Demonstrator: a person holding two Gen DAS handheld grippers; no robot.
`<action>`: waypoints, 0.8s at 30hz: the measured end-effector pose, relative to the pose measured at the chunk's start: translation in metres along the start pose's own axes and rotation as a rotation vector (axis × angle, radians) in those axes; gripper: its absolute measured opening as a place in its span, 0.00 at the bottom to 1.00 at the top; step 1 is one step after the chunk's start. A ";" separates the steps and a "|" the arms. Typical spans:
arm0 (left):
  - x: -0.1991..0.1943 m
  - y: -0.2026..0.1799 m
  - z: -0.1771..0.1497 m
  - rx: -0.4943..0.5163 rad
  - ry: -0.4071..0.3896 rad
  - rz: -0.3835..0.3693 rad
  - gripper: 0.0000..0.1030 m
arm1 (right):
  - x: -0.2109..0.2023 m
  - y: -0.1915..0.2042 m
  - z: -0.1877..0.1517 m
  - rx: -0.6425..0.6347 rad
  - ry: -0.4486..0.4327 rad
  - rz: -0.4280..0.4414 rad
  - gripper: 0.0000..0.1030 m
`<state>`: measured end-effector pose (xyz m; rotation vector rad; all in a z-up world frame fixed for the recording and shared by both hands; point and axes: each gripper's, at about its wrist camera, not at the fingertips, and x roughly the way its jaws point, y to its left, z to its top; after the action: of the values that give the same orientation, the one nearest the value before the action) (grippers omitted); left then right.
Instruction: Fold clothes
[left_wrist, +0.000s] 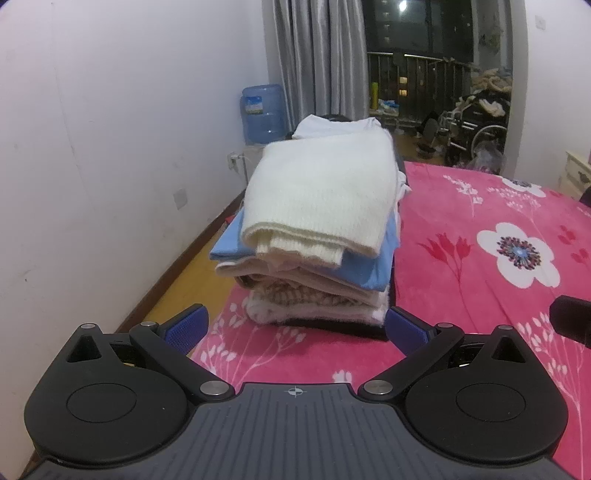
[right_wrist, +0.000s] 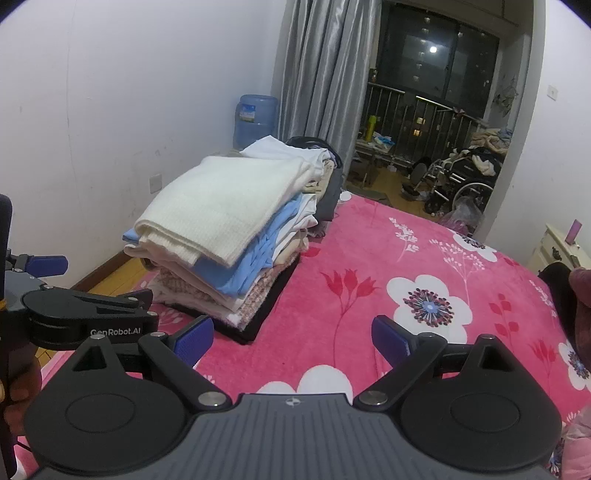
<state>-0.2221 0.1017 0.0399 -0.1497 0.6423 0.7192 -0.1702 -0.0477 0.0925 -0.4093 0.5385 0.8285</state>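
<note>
Pink bedspread (right_wrist: 424, 258) lies bare beside the edge-hugging folded stack (right_wrist: 229, 229).

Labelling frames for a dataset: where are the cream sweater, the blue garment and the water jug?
cream sweater (left_wrist: 321, 192), left wrist view, top face.
blue garment (right_wrist: 243, 266), right wrist view, folded edge.
water jug (left_wrist: 263, 114), left wrist view, body.

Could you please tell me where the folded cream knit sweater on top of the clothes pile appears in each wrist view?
Left wrist view: the cream knit sweater sits centre frame, atop the pile, straight ahead of the open left gripper.
Right wrist view: the sweater lies left of centre, beyond the open right gripper.
Shared landmark: the blue water jug against the wall behind the pile.
</note>
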 end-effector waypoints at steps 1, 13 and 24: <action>0.000 0.000 0.000 0.000 0.001 0.000 1.00 | 0.000 0.000 0.000 0.000 0.000 0.000 0.92; 0.001 0.001 -0.001 -0.006 0.012 0.001 1.00 | 0.000 -0.002 0.000 -0.001 0.002 -0.002 0.93; 0.001 -0.001 -0.005 -0.005 0.021 -0.002 1.00 | 0.001 -0.002 -0.001 0.000 0.006 -0.001 0.94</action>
<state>-0.2233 0.0997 0.0357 -0.1625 0.6602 0.7179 -0.1683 -0.0488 0.0909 -0.4123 0.5440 0.8265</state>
